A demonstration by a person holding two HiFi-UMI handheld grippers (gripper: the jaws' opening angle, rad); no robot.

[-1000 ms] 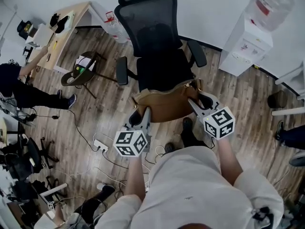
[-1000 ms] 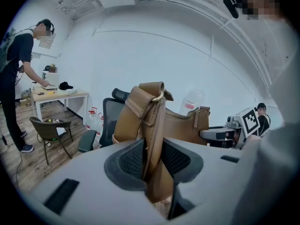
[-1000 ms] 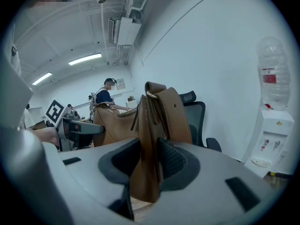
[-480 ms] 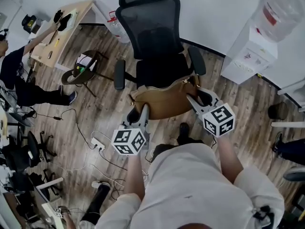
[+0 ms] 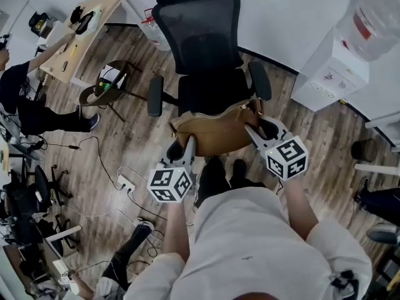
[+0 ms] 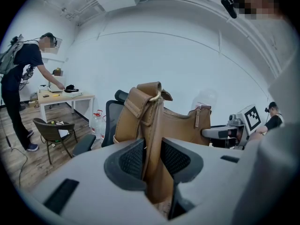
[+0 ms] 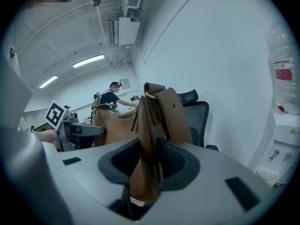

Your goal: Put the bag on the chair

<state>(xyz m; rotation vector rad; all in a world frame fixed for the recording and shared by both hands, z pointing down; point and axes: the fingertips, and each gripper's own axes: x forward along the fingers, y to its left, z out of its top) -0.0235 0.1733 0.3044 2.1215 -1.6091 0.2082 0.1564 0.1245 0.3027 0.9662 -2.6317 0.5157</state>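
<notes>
Tan bag (image 5: pixel 215 133) held between 2 grippers over the front edge of the black office chair (image 5: pixel 199 39); contact with the seat cannot be determined. Left gripper (image 5: pixel 188 144): jaws narrow, clamped on the bag's left end. Right gripper (image 5: pixel 252 131): jaws narrow, clamped on its right end. A water dispenser (image 5: pixel 331 67) stands near the chair, against the wall.

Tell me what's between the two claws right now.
The brown bag, as the head view shows: the left claw grips one end and the right claw grips the other.
</notes>
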